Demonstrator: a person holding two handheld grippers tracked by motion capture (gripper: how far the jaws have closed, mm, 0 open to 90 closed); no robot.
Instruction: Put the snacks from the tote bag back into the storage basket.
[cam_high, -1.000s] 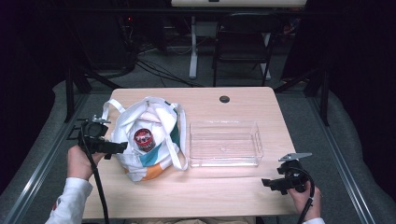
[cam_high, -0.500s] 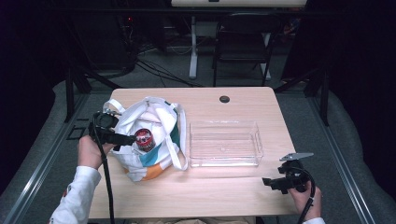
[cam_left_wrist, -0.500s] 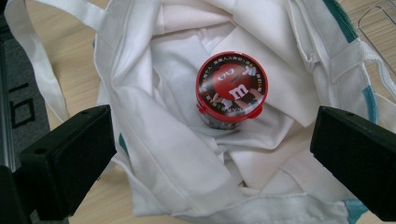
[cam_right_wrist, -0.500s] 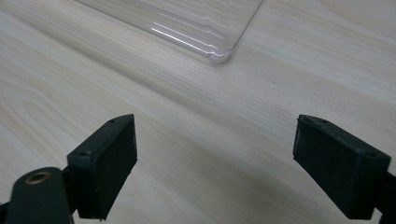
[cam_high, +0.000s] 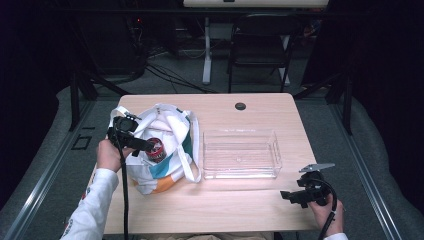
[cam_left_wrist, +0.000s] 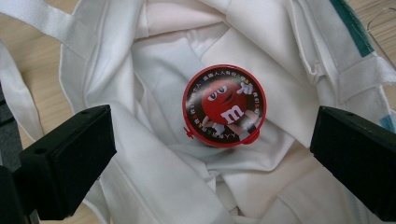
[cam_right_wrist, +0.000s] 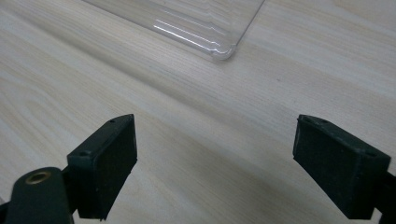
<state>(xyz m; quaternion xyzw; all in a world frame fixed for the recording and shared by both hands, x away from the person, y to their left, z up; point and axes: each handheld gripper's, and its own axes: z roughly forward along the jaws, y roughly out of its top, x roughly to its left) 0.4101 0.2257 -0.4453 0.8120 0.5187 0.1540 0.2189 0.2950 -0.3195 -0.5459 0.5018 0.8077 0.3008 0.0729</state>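
A white tote bag (cam_high: 165, 150) with teal and orange patches lies open on the left of the table. Inside it sits a round red-lidded candy tub (cam_high: 156, 149) (cam_left_wrist: 224, 106) with a cartoon face on the lid. My left gripper (cam_high: 145, 145) (cam_left_wrist: 210, 163) hovers over the bag's mouth, open, its jaws standing wide on either side of the tub and above it. My right gripper (cam_high: 290, 196) (cam_right_wrist: 229, 163) is open near the table's front right corner, above bare wood, with nothing between its jaws.
A clear plastic tray (cam_high: 241, 153) (cam_right_wrist: 219, 28) stands empty in the middle of the wooden table (cam_high: 235, 210), right of the bag. A small black round cap (cam_high: 240, 106) sits near the far edge. A chair and cables lie beyond the table.
My left gripper has moved right and forward from the bag's left edge to over its opening, above the tub. The right gripper has stayed put.
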